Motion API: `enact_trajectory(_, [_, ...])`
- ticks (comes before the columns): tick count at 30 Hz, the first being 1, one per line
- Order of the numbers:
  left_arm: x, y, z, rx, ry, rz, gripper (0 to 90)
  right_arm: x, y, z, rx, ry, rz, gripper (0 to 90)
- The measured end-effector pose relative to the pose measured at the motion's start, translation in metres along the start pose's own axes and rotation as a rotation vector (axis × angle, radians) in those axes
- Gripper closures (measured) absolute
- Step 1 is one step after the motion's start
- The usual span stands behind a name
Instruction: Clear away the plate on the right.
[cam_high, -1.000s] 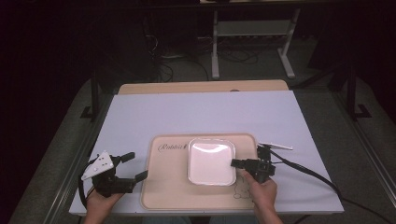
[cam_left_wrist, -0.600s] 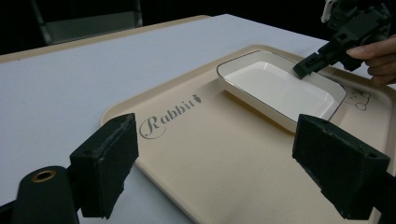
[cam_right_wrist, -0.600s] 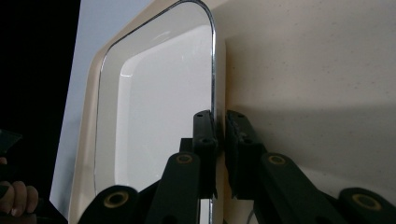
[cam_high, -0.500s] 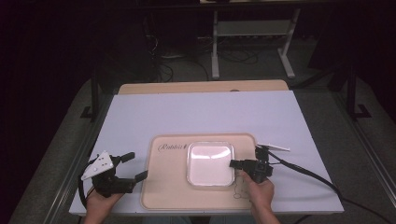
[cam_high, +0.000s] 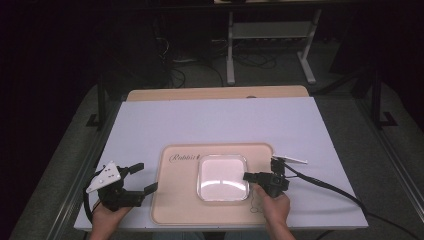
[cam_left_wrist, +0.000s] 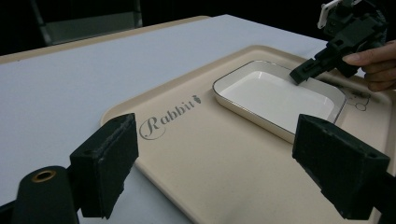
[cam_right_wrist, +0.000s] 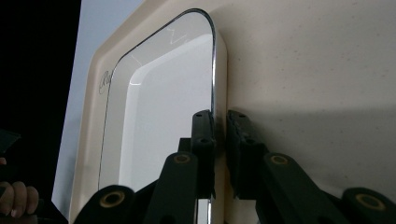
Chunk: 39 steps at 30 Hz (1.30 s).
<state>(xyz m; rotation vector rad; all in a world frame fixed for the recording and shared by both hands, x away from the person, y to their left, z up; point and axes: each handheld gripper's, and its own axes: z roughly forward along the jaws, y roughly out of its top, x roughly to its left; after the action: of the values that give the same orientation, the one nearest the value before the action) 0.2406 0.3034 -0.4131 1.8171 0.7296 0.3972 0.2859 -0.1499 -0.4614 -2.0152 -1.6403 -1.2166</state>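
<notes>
The right tool (cam_high: 251, 176) pinches the right rim of the white dish (cam_high: 223, 176), which sits centre-right on the beige tray (cam_high: 175, 200). At lower left, the left tool (cam_high: 141, 177) gapes wide just off the tray's edge. The worktop (cam_high: 215, 120) lies bare above. The pinched rim's lower stretch is hidden behind the jaws.

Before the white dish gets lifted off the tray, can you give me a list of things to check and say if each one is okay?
1. Right gripper pinches the white dish rim, one jaw inside, one outside: ok.
2. Dish empty, nothing to spill: ok.
3. Dish sits flat on the beige tray: ok.
4. Left gripper open, off the tray's left edge, out of the way: ok.
5. Grip tight enough to lift: cannot tell.
</notes>
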Motion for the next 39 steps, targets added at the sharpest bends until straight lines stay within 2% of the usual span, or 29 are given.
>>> enact_trajectory(12, [0.000,0.000,0.000,0.000,-0.002,0.003,14.2,0.000,-0.003,-0.001,-0.007,-0.003,-0.003,80.3])
enact_trajectory(18, [0.000,0.000,0.000,-0.001,-0.001,-0.001,14.2,0.002,0.000,-0.006,-0.027,0.004,-0.031,71.1])
enact_trajectory(20, [0.000,0.000,0.000,0.000,-0.001,-0.002,14.2,0.003,0.002,-0.013,-0.047,0.006,-0.064,66.2])
enact_trajectory(22, [0.000,0.000,0.000,0.001,-0.001,0.002,14.2,0.003,0.003,-0.014,-0.056,0.006,-0.072,65.4])
enact_trajectory(24, [-0.003,0.000,0.000,0.003,-0.001,0.006,14.2,0.003,0.006,-0.019,-0.083,0.019,-0.119,60.4])
enact_trajectory(25, [-0.003,0.000,0.000,0.003,-0.001,0.006,14.2,0.003,0.006,-0.019,-0.083,0.019,-0.119,60.4])
enact_trajectory(27, [-0.003,0.000,0.000,0.000,-0.004,0.008,14.2,0.004,0.010,-0.024,-0.096,0.037,-0.156,57.1])
enact_trajectory(31, [-0.002,0.000,0.001,0.007,-0.002,0.004,14.2,0.003,0.017,-0.028,-0.114,0.061,-0.198,52.1])
enact_trajectory(32, [-0.002,0.000,0.001,0.007,-0.001,0.003,14.2,0.002,0.021,-0.033,-0.133,0.052,-0.235,47.8])
enact_trajectory(33, [-0.002,0.000,0.001,0.009,-0.001,0.004,14.2,0.002,0.021,-0.033,-0.133,0.052,-0.235,47.8])
enact_trajectory(39, [-0.003,0.000,0.003,0.011,-0.002,0.006,14.3,0.001,0.029,-0.046,-0.184,0.059,-0.333,41.9])
